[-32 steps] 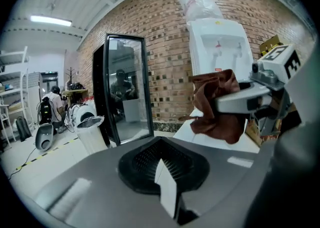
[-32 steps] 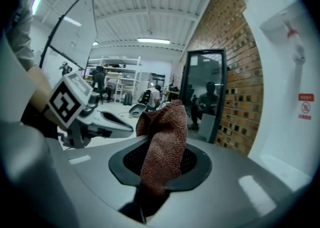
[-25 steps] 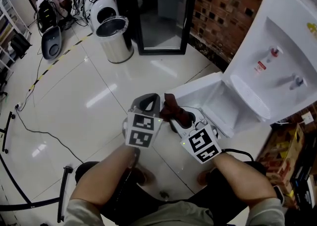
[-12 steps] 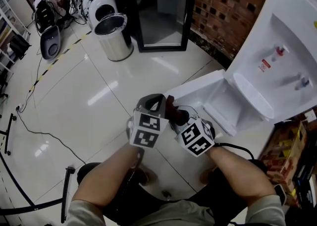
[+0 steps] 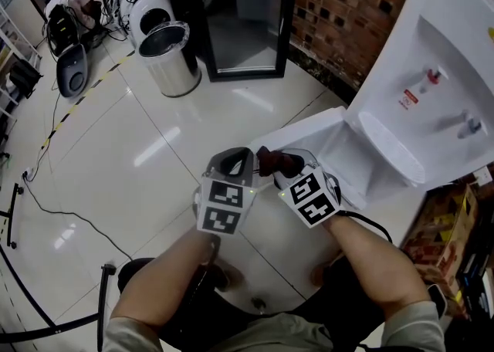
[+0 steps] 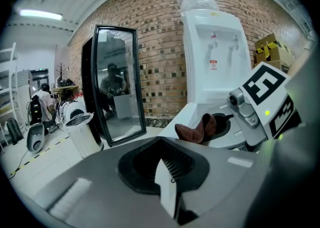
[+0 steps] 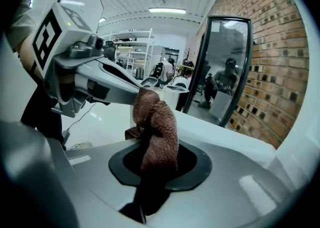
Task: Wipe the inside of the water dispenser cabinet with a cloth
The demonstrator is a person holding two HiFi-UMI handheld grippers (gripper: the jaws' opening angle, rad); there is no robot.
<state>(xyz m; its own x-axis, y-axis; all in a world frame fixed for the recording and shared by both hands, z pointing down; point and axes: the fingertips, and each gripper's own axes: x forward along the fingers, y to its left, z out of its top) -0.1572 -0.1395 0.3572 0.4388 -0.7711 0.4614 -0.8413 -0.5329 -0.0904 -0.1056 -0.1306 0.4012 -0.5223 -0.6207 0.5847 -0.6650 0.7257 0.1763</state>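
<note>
Brown nubbly terry cloth (image 7: 156,122): bunched, pinched in the right gripper (image 5: 270,169), its length standing out past the jaws. Open lower cabinet (image 5: 345,159) of the white plastic water dispenser (image 5: 432,72): just ahead and to the right of the cloth, not yet entered. Left gripper (image 5: 231,160): jaws together, empty, alongside the right and farther from the opening. Nearer hand, by judgement: the right.

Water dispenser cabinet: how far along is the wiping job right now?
Done: the cabinet door stands open and the brown cloth is clamped in the right gripper. In hand: the cloth is held by the door's near edge, and the left gripper is shut and empty. Left: seemingly all the wiping, since the cloth is not inside the cabinet yet.
</note>
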